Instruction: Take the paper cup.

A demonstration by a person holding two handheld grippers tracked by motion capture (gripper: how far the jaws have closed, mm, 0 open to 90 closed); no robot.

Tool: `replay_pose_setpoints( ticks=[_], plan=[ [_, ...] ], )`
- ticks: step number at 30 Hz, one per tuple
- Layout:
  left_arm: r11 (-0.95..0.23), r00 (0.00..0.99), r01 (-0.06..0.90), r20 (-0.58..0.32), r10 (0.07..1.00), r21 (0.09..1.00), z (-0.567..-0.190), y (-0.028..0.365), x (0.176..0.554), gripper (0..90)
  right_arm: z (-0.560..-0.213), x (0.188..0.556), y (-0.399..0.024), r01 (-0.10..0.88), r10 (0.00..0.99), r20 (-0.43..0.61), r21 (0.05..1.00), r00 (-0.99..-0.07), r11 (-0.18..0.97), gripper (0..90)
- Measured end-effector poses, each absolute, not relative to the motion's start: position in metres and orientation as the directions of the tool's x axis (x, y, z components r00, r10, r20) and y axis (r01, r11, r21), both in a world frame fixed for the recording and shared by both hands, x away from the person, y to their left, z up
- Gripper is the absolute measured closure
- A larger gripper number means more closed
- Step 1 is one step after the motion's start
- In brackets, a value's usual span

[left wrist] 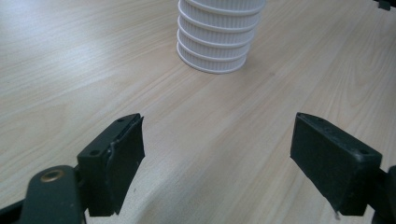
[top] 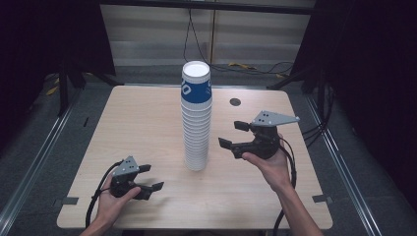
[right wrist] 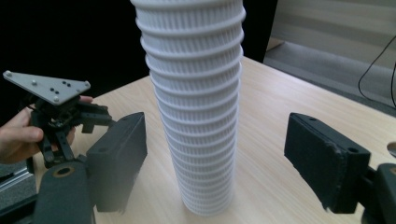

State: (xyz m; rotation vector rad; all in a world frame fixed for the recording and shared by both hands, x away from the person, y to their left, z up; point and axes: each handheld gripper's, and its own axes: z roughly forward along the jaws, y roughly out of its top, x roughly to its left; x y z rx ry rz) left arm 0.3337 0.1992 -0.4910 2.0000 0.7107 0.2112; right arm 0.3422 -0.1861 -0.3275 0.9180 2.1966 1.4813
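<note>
Your right tongs [top: 232, 133] hang above the desk [top: 147, 123] just beside the tall stack of cups [top: 196, 118], jaws apart with nothing between them; the stack stands straight ahead of them, beyond the pads and untouched. Your left tongs [top: 150, 177] sit low over the desk, jaws spread wide and holding nothing, with the foot of the stack ahead, well apart.

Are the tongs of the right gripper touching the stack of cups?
Apart. The right gripper view shows table between each open jaw of the right gripper and the stack of cups.
</note>
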Motion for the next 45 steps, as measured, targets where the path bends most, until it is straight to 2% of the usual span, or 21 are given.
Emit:
replay_pose_setpoints(
  ticks=[12, 16, 21, 25, 45],
  plan=[
    [-0.362, 0.814, 0.398, -0.143, 0.563, 0.843, -0.492, 0.199, 0.334, 17.4, -0.298, 0.35, -0.174, 0.282, 0.647, 0.066, 0.93, -0.759, 0.235, 20.5],
    [-0.366, 0.816, 0.395, -0.139, 0.561, 0.843, -0.492, 0.199, 0.334, 17.4, -0.289, 0.357, -0.17, 0.279, 0.622, 0.097, 0.939, -0.777, 0.202, 20.4],
    [-0.368, 0.814, 0.396, -0.137, 0.564, 0.841, -0.492, 0.199, 0.334, 17.5, -0.278, 0.359, -0.167, 0.269, 0.618, 0.084, 0.939, -0.782, 0.214, 18.8],
    [-0.367, 0.816, 0.396, -0.14, 0.561, 0.842, -0.492, 0.199, 0.334, 17.4, -0.269, 0.363, -0.165, 0.259, 0.614, 0.068, 0.939, -0.786, 0.228, 14.2],
    [-0.373, 0.813, 0.4, -0.136, 0.567, 0.837, -0.493, 0.199, 0.334, 17.3, -0.241, 0.374, -0.15, 0.251, 0.586, 0.023, 0.917, -0.81, 0.311, 14.0]
  ],
)
